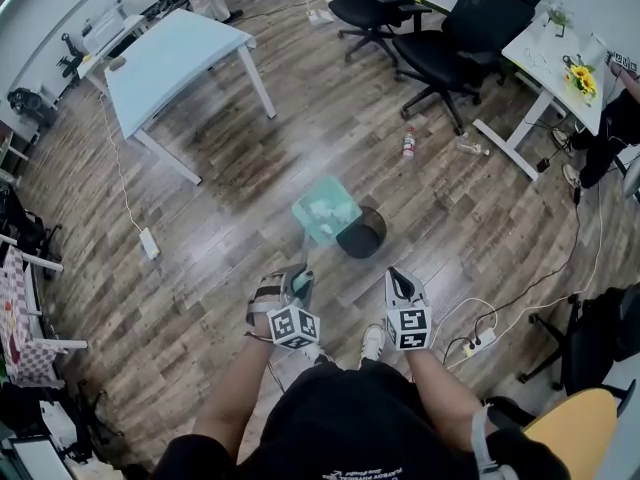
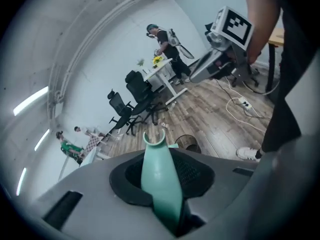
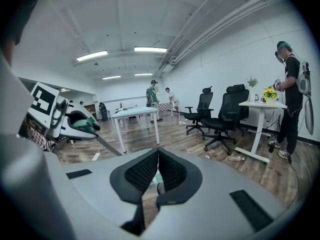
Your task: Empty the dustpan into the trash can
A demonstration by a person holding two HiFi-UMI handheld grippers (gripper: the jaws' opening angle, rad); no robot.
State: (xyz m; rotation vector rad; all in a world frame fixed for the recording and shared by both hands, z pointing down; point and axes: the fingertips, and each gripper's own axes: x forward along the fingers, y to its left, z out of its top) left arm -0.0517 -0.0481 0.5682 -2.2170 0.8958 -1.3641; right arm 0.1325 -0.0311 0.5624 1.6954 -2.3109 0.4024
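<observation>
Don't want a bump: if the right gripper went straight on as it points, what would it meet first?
Probably the black trash can ahead of the right gripper, with the teal dustpan at its far side; depth is unclear.

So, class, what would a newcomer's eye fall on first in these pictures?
The teal dustpan stands out mid-floor in the head view, right next to the black trash can. The left gripper is shut on its handle. The right gripper hangs beside it, shut and empty.
</observation>
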